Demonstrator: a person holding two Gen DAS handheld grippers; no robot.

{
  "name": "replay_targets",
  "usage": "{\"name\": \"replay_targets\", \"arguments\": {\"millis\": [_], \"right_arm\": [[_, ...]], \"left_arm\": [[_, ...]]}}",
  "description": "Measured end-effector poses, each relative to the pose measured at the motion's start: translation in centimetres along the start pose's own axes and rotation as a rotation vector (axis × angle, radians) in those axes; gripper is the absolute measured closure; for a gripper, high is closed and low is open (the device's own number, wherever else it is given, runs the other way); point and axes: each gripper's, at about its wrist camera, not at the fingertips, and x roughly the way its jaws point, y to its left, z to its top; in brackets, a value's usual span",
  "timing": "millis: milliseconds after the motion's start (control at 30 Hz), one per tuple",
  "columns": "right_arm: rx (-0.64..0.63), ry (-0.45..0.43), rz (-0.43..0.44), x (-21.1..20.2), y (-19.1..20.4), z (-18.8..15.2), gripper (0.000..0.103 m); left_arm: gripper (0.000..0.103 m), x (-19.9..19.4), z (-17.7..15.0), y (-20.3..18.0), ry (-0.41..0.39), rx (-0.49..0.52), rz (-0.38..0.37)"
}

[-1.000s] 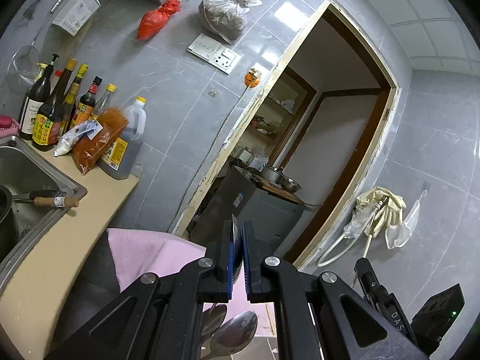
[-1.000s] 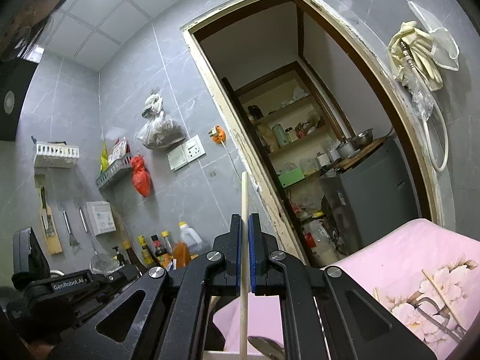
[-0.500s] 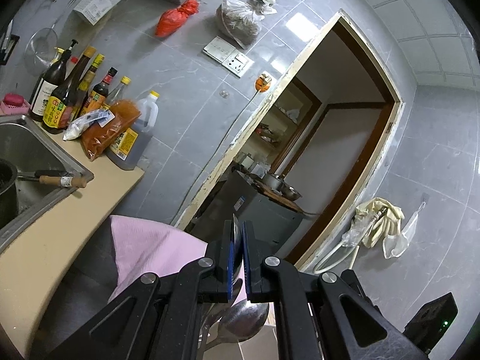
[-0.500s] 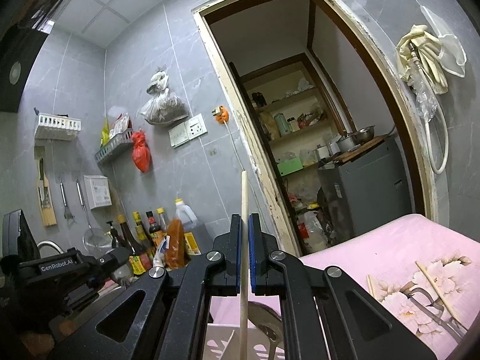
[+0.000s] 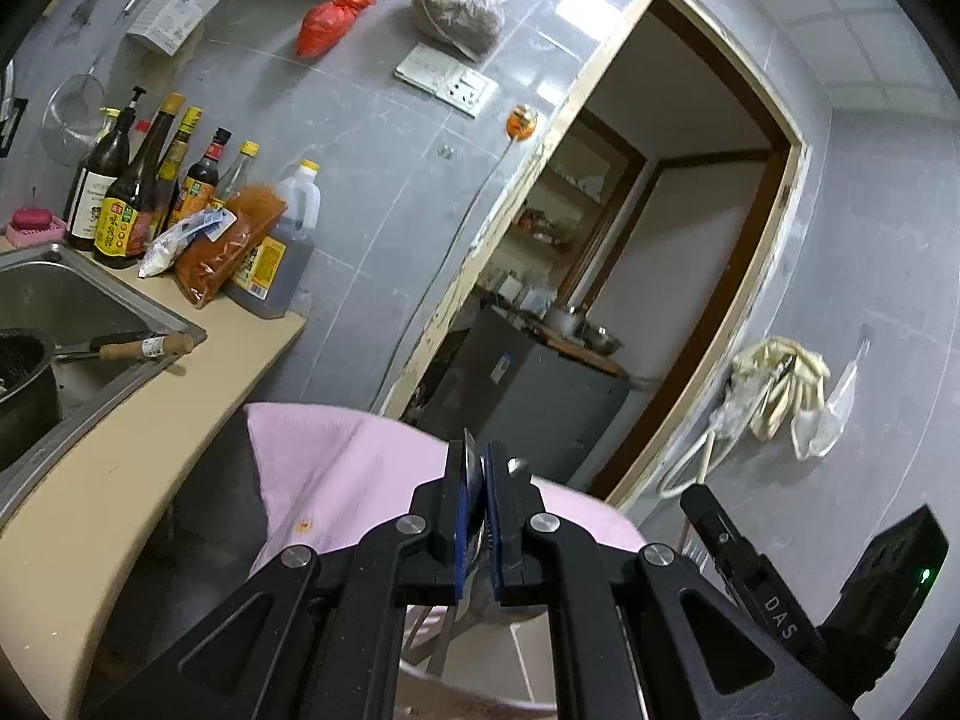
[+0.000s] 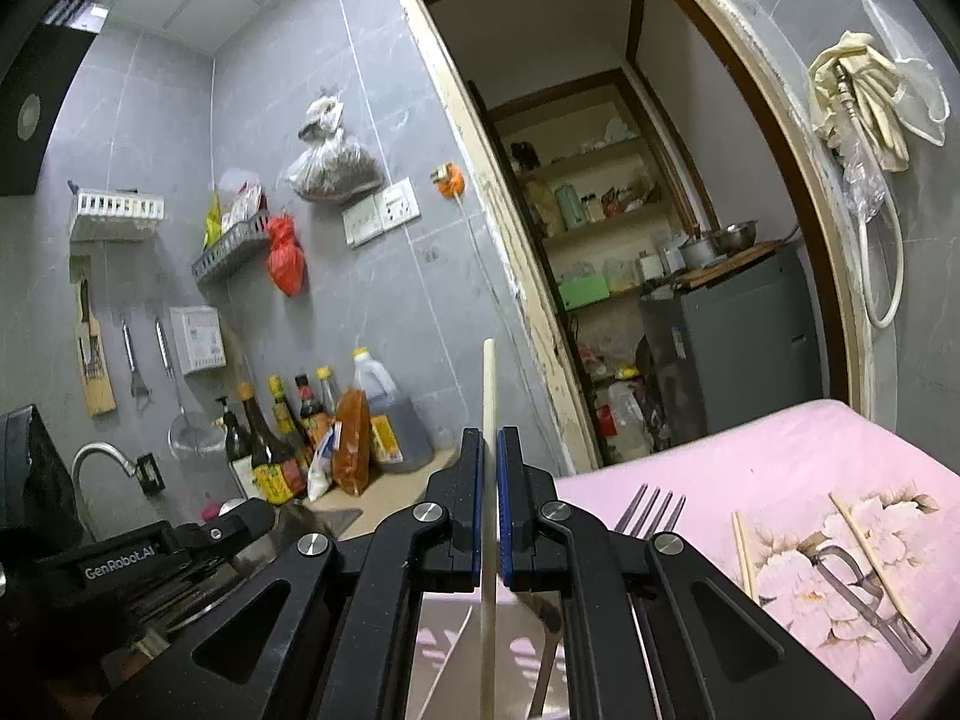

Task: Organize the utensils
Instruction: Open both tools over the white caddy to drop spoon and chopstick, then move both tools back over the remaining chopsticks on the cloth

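The right claw (image 6: 491, 504) was clamped on a pale chopstick (image 6: 488, 384) that stood upright between its blue pads. Beyond it a fork (image 6: 651, 510) rested tines up, and two more chopsticks (image 6: 744, 552) lay on the pink flowered cloth (image 6: 780, 450). Sauce bottles (image 6: 270, 438) crowded the worktop (image 6: 384, 489) to the left, beneath hanging bags and a wall socket (image 6: 381, 213).

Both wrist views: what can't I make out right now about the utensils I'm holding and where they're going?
- Left gripper, left wrist view: shut on a thin metal utensil; its working end is hidden below the fingers, so its type is unclear.
- Right gripper, right wrist view: shut on an upright chopstick; its lower end is cut off by the frame edge.
- Pink holder, right wrist view: mostly hidden behind the gripper; compartments unreadable.
- Fork: handle hidden by the gripper.
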Motion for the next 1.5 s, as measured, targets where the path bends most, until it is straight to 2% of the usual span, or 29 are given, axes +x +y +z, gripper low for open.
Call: {"name": "replay_targets", "arguments": {"millis": [133,267,400,433,467,567,600,633,767,833,933,1233,1500], "right_arm": [[-0.011,0.044,-0.002,-0.3,0.0,0.1,0.097],[-0.015,0.095,0.006,-0.6,-0.2,0.3,0.087],[-0.016,0.12,0.006,-1.4,-0.3,1.2,0.085],[-0.019,0.122,0.004,-1.6,-0.2,1.5,0.082],[-0.024,0.124,-0.001,-1.9,-0.2,2.0,0.074],[-0.035,0.124,-0.024,-2.8,-0.4,3.6,0.063],[-0.04,0.125,-0.036,-3.2,-0.6,4.2,0.062],[-0.044,0.126,-0.043,-3.5,-0.8,4.7,0.059],[-0.063,0.126,-0.086,-5.4,-2.2,7.2,0.045],[-0.081,0.123,-0.107,-6.3,-3.1,8.3,0.038],[-0.102,0.114,-0.14,-7.5,-4.5,10.0,0.027],[-0.171,0.098,-0.215,-9.7,-8.8,13.4,0.01],[-0.216,0.119,-0.233,-10.4,-12.1,14.3,0.006]], "left_arm": [[0.097,-0.3,-0.2,-0.2,0.045,0.025,0.014],[0.097,-0.6,-0.1,-0.9,0.089,0.072,0.029],[0.097,-1.1,0.2,-1.7,0.116,0.097,0.04],[0.095,-1.2,0.4,-1.9,0.12,0.102,0.046],[0.093,-1.4,0.6,-2.4,0.122,0.111,0.053],[0.078,-1.9,1.4,-3.9,0.119,0.129,0.065],[0.068,-2.1,1.7,-4.6,0.113,0.137,0.072],[0.062,-2.2,1.9,-5.0,0.11,0.141,0.076],[0.054,-2.6,2.7,-8.1,0.102,0.193,0.099],[0.039,-2.8,2.8,-9.5,0.091,0.218,0.111],[0.023,-3.0,2.9,-11.7,0.068,0.243,0.116],[0.004,-1.7,1.5,-17.6,0.03,0.301,0.134],[0.002,-0.1,-1.0,-21.2,0.026,0.336,0.145]]}}
